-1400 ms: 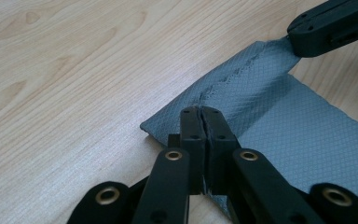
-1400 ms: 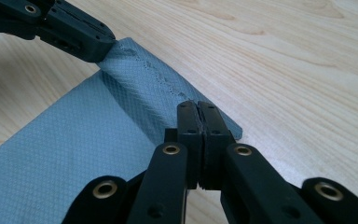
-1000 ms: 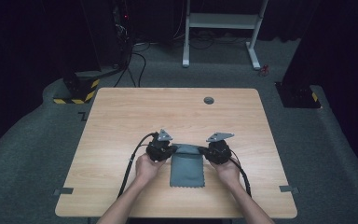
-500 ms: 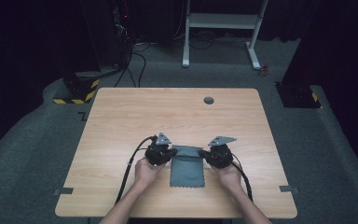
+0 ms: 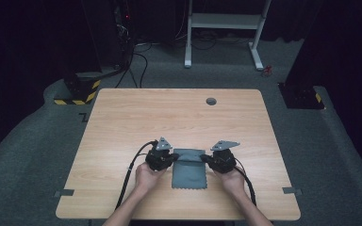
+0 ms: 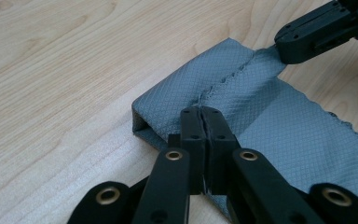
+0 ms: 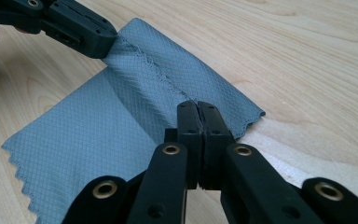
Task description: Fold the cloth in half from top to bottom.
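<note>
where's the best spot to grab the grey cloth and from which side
Take the grey cloth at the two ends of its folded-over far edge, one from the left and one from the right. That doubled zigzag hem sits raised off the table, giving the fingers something to pinch.

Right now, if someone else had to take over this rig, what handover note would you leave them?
Left gripper: shut on the grey cloth, at the left end of its turned-over far edge.
Right gripper: shut on the same edge at its right end.
Cloth: on the wooden table, near the person's side, between both hands.
Done: far edge lifted and partly turned over toward the near side.
Left: probably finish the fold, lay it flat, release both grippers.
</note>
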A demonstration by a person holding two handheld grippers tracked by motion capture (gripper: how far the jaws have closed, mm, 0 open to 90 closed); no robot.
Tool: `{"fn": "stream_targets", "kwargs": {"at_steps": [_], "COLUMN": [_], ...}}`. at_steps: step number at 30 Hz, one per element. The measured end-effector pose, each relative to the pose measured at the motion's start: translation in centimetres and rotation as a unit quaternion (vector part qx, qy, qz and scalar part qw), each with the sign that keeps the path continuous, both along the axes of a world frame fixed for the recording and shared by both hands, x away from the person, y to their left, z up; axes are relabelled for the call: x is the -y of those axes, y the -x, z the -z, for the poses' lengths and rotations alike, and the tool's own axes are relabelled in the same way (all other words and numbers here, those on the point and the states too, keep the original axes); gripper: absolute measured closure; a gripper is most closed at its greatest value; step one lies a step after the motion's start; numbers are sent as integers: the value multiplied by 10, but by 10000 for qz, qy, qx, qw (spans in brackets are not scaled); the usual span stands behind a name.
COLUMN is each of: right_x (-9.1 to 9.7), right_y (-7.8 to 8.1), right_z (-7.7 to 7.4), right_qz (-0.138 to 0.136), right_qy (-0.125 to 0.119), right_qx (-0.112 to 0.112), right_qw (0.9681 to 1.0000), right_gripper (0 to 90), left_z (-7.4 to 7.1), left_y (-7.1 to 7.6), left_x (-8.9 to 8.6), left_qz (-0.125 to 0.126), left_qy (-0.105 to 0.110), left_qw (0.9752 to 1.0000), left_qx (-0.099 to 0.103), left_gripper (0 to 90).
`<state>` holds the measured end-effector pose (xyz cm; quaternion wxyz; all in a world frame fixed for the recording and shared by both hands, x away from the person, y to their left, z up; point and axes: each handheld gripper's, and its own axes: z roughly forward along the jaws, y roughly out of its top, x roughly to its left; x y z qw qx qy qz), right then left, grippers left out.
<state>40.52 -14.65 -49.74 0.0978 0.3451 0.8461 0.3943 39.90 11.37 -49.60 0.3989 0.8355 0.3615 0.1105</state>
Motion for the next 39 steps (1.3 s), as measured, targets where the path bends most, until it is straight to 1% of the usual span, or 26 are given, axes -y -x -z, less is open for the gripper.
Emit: {"fn": "stream_targets", "kwargs": {"at_steps": [4,6,10,11,14,16,17,19,22,25,29,33,34,36,39], "right_x": [0,0,0,1,2,3,3,3,3,4,6,7,7,7,8], "right_y": [3,4,5,6,8,9,10,11,12,15,18,23,25,26,28], "right_z": [1,1,2,2,2,2,2,3,2,2,2,0,0,1,3], "right_qz": [-22,-37,-32,-29,-58,-70,-75,-62,-88,-91,-117,-161,-164,-168,-207], "right_qy": [20,23,-15,-24,-38,-55,-60,-74,-91,-142,-168,-162,-160,-166,-165], "right_qx": [35,34,13,4,29,55,53,18,38,39,53,76,69,63,51], "right_qw": [10000,10000,10000,10000,10000,9999,9999,10000,9999,9999,9998,9997,9997,9997,9996], "right_gripper": [891,891,891,891,891,891,891,891,891,891,891,891,891,891,891], "left_z": [1,2,3,3,4,4,4,4,4,5,6,6,5,5,7], "left_y": [3,5,8,8,12,13,14,16,17,19,23,26,26,28,31], "left_x": [0,0,0,0,1,1,1,1,1,0,1,0,0,-1,-1], "left_qz": [12,10,-10,22,28,55,98,79,72,73,68,92,93,96,89], "left_qy": [25,-4,36,10,39,17,-31,-23,-22,28,87,83,82,133,133], "left_qw": [10000,10000,10000,10000,10000,10000,9999,10000,10000,10000,9999,9999,9999,9999,9999], "left_qx": [4,19,7,18,8,26,25,25,47,8,14,30,66,37,33], "left_gripper": [880,880,880,880,880,879,879,878,879,879,879,879,879,879,879]}}
